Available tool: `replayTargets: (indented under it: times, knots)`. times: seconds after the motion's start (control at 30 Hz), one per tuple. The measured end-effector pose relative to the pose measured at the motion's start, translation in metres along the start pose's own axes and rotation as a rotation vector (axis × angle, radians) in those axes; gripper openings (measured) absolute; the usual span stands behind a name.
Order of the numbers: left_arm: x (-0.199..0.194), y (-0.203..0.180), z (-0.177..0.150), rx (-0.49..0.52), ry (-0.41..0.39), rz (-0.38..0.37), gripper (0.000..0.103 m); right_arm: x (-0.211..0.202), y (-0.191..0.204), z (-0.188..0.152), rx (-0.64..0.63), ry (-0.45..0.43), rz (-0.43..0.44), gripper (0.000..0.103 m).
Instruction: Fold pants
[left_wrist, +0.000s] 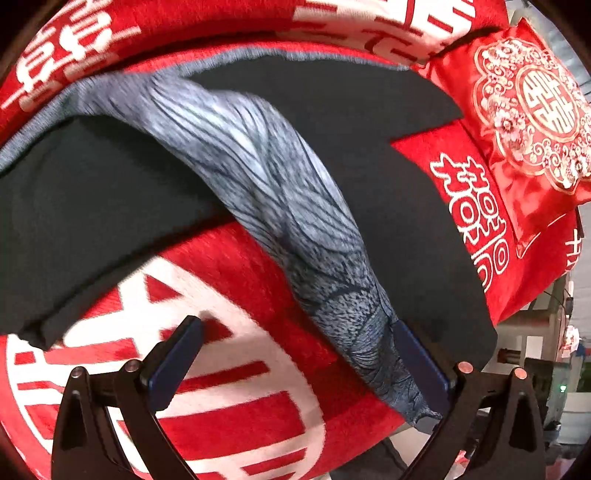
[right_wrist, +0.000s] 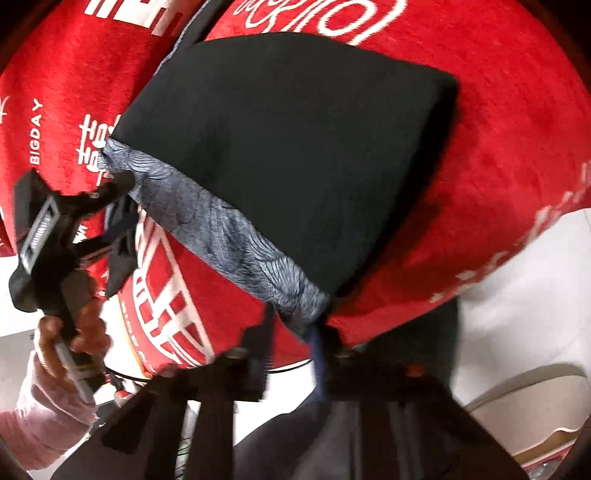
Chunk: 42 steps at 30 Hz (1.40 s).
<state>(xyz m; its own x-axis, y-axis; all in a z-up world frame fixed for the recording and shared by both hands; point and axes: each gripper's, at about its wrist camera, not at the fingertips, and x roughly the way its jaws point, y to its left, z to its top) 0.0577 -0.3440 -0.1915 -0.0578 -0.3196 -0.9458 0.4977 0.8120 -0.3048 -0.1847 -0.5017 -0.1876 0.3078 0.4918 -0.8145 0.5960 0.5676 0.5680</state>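
A: Where are we locating the pants (left_wrist: 332, 155)?

B: We are seeing them lying on the red blanket (left_wrist: 236, 413) with white characters. The black outer fabric is spreading across the bed, and the grey patterned lining (left_wrist: 273, 192) is showing as a band running from the upper left down toward the lower right of the left wrist view. A red embroidered cushion (left_wrist: 532, 122) is resting beyond the pants at the upper right.

A: How are we reading the left gripper (left_wrist: 299, 354)?

B: We are reading its jaws as standing wide apart. The grey lining is lying against the inner face of its right finger only; the left finger is hovering over bare blanket.

A: And the right gripper (right_wrist: 295, 332)?

B: We are viewing it through motion blur. Its fingers are sitting on either side of the lower corner of the grey lining (right_wrist: 236, 236), where the black fabric (right_wrist: 295, 147) ends. We cannot tell whether the jaws are clamped on that corner or merely close around it.

A: Are we seeing anything else?

B: In the right wrist view, the person's left hand (right_wrist: 70, 332), in a pale sleeve, is holding the other gripper's handle.
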Motion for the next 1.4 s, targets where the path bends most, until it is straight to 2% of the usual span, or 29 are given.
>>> replayTargets:
  times: [0.03, 0.1, 0.13, 0.2, 0.3, 0.33, 0.4, 0.43, 0.53, 0.6, 0.7, 0.73, 0.8, 0.83, 0.9, 0.93, 1.03, 1.07, 1.1, 1.17, 1.2, 1.27, 1.33, 1.4]
  knots:
    - [-0.001, -0.004, 0.0, 0.008, -0.016, 0.017, 0.093, -0.005, 0.001, 0.002, -0.013, 0.005, -0.011, 0.003]
    - [-0.009, -0.005, 0.002, 0.011, -0.019, -0.03, 0.052, -0.023, 0.014, 0.008, -0.071, -0.006, -0.005, 0.003]
    - [-0.011, -0.006, 0.006, -0.013, -0.001, -0.064, 0.048, -0.039, 0.025, 0.017, -0.111, -0.019, 0.002, 0.003]
    - [-0.022, -0.007, 0.016, -0.06, -0.019, -0.066, 0.048, -0.065, 0.044, 0.04, -0.163, -0.049, 0.02, 0.003]
    - [-0.046, -0.015, 0.041, -0.078, -0.085, -0.041, 0.05, -0.11, 0.079, 0.096, -0.254, -0.124, 0.04, 0.003]
    - [-0.058, -0.018, 0.053, -0.083, -0.124, -0.024, 0.053, -0.125, 0.089, 0.118, -0.287, -0.146, 0.044, 0.003]
    - [-0.076, -0.019, 0.069, -0.096, -0.187, 0.026, 0.094, -0.152, 0.113, 0.171, -0.368, -0.2, 0.04, 0.003]
    - [-0.088, -0.019, 0.077, -0.1, -0.242, 0.066, 0.097, -0.157, 0.124, 0.193, -0.401, -0.218, 0.027, 0.003]
    - [-0.105, -0.016, 0.102, -0.085, -0.307, 0.171, 0.097, -0.166, 0.145, 0.269, -0.464, -0.247, -0.025, 0.003]
    - [-0.105, -0.001, 0.112, -0.096, -0.312, 0.233, 0.097, -0.157, 0.151, 0.312, -0.474, -0.225, -0.056, 0.003]
    - [-0.079, 0.031, 0.12, -0.16, -0.258, 0.317, 0.097, -0.124, 0.157, 0.374, -0.496, -0.152, -0.204, 0.01]
    - [-0.064, 0.042, 0.12, -0.18, -0.231, 0.355, 0.097, -0.113, 0.155, 0.387, -0.509, -0.12, -0.278, 0.017]
    - [-0.031, 0.06, 0.117, -0.207, -0.147, 0.41, 0.097, -0.099, 0.16, 0.398, -0.562, -0.117, -0.381, 0.075]
    - [-0.018, 0.068, 0.114, -0.227, -0.105, 0.418, 0.097, -0.1, 0.167, 0.397, -0.601, -0.143, -0.389, 0.08]
    - [-0.004, 0.077, 0.109, -0.267, -0.07, 0.402, 0.097, -0.109, 0.172, 0.387, -0.612, -0.179, -0.337, 0.08]
    - [-0.004, 0.08, 0.106, -0.294, -0.093, 0.389, 0.097, -0.113, 0.172, 0.381, -0.6, -0.184, -0.317, 0.08]
    - [-0.005, 0.085, 0.105, -0.327, -0.093, 0.385, 0.097, -0.117, 0.143, 0.343, -0.477, -0.173, -0.277, 0.077]
    - [-0.006, 0.087, 0.104, -0.33, -0.092, 0.386, 0.097, -0.112, 0.13, 0.333, -0.433, -0.155, -0.285, 0.067]
    - [-0.006, 0.088, 0.104, -0.332, -0.089, 0.387, 0.097, -0.105, 0.114, 0.321, -0.382, -0.13, -0.3, 0.053]
    - [-0.006, 0.09, 0.103, -0.327, -0.083, 0.388, 0.097, -0.087, 0.091, 0.31, -0.332, -0.091, -0.36, 0.042]
    - [-0.007, 0.091, 0.104, -0.321, -0.081, 0.39, 0.097, -0.085, 0.094, 0.308, -0.348, -0.093, -0.354, 0.042]
    - [-0.007, 0.091, 0.104, -0.307, -0.084, 0.398, 0.097, -0.076, 0.115, 0.313, -0.464, -0.081, -0.289, 0.043]
    - [-0.005, 0.092, 0.103, -0.301, -0.087, 0.404, 0.097, -0.061, 0.141, 0.321, -0.6, -0.021, -0.219, 0.043]
    - [-0.004, 0.083, 0.108, -0.3, -0.087, 0.407, 0.097, -0.042, 0.172, 0.329, -0.786, 0.039, -0.236, 0.043]
